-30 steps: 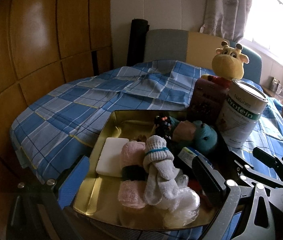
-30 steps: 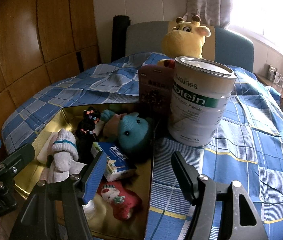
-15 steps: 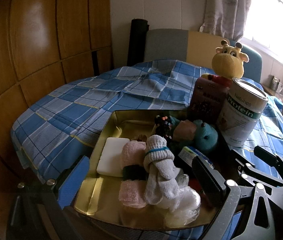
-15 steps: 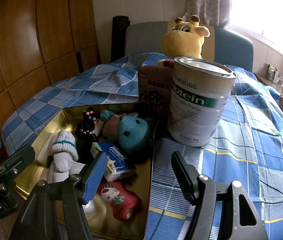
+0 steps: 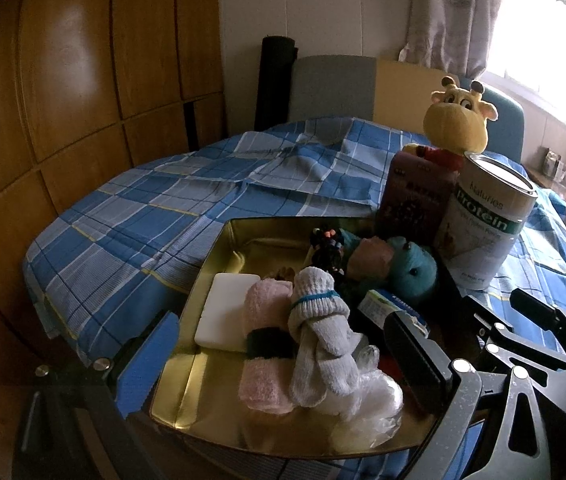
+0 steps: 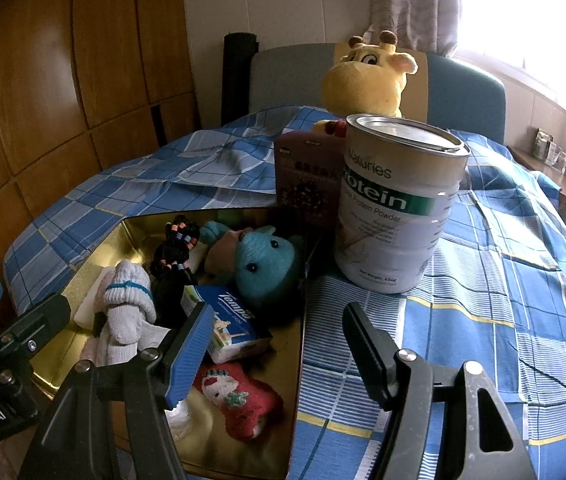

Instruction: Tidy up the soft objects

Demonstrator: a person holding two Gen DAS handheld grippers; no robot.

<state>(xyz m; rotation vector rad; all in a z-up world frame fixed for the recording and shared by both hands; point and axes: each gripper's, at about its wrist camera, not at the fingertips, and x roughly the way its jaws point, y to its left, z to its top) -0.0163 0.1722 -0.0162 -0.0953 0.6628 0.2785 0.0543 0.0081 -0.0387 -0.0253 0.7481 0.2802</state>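
Note:
A gold tin tray [image 5: 187, 372] [image 6: 135, 228] on the blue checked bed holds soft things: a white sponge [image 5: 225, 318], a rolled pink towel [image 5: 265, 360], a grey-white sock [image 5: 319, 344] [image 6: 125, 312], a clear bag [image 5: 367, 404], a teal plush [image 5: 411, 276] [image 6: 267, 268], a tissue pack [image 6: 231, 328] and a red Christmas sock [image 6: 239, 400]. My left gripper [image 5: 279, 364] is open and empty, low over the tray's near side. My right gripper [image 6: 279, 348] is open and empty over the tray's right edge.
A protein powder tin [image 5: 487, 224] [image 6: 395, 208] and a maroon box [image 5: 415, 196] [image 6: 307, 184] stand beyond the tray. A yellow giraffe plush [image 5: 457, 120] [image 6: 363, 80] sits behind them. Wooden wall panels [image 5: 63, 92] run along the left; a window [image 6: 523, 20] at right.
Both grippers have drifted slightly back and up from the tray. Nothing was taken hold of or let go.

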